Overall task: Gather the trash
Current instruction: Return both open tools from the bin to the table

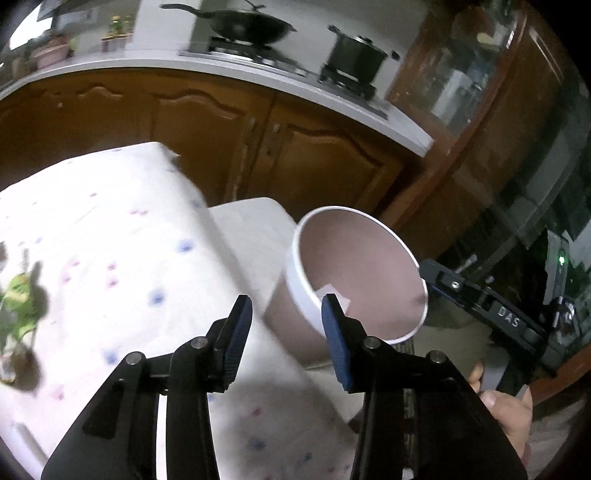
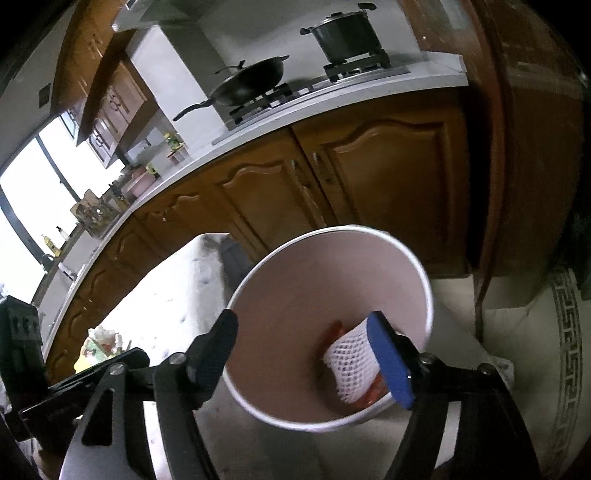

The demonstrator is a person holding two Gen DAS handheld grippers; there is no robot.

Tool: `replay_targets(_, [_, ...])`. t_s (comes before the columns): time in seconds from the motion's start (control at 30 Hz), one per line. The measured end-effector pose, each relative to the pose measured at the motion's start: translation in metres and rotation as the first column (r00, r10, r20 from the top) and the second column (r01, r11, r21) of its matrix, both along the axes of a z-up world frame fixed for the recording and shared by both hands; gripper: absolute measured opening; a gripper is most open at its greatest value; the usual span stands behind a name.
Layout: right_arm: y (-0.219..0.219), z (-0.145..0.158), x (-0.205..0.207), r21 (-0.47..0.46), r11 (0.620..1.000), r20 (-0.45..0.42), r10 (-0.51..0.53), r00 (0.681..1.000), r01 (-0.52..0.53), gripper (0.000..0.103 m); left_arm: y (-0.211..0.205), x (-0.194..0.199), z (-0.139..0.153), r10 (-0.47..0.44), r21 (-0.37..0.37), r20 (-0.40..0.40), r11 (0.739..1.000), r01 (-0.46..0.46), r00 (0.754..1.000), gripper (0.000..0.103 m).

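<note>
A round bin with a white rim and pinkish inside stands on the floor beside the table. In the right wrist view the bin holds a white foam net sleeve and an orange-red wrapper. My right gripper is open and empty above the bin's mouth. My left gripper is open and empty over the table's edge next to the bin. A green crumpled wrapper lies on the table at the far left; it also shows in the right wrist view.
The table has a white cloth with coloured dots. Brown kitchen cabinets and a counter with a wok and a pot stand behind. A small brown item lies near the green wrapper. The right gripper's body shows beyond the bin.
</note>
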State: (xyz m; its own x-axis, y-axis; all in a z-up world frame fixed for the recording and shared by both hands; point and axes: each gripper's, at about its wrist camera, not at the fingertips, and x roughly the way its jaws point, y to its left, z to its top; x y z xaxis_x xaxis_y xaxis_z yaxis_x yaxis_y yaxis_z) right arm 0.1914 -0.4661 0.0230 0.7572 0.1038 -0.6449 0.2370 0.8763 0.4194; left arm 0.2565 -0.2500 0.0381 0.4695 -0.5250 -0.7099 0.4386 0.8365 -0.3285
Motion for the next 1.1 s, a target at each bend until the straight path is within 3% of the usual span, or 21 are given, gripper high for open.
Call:
replay_targets(0.43, [0.061,0.001,-0.014,0.024,0.995,0.040,0.096,0.995,-0.097,0.079,0.108,-0.024,-0.004,0.188,-0.016,-0.003,0.982,-0.188,0.982,0.039])
replay_targets(0.87, [0.142,-0.004,-0.010,0.025,0.973,0.027,0.229,0.973,-0.230,0.079,0.209,-0.047,-0.017,0.344,-0.012,-0.008,0.939,-0.344,0.939,0.039])
replay_targets(1.1, [0.187,-0.011,-0.007,0.022,0.951,0.010,0.310,0.951,-0.310,0.079,0.258,-0.061,-0.015,0.417,-0.014,0.010,0.909,-0.417,0.909,0.045])
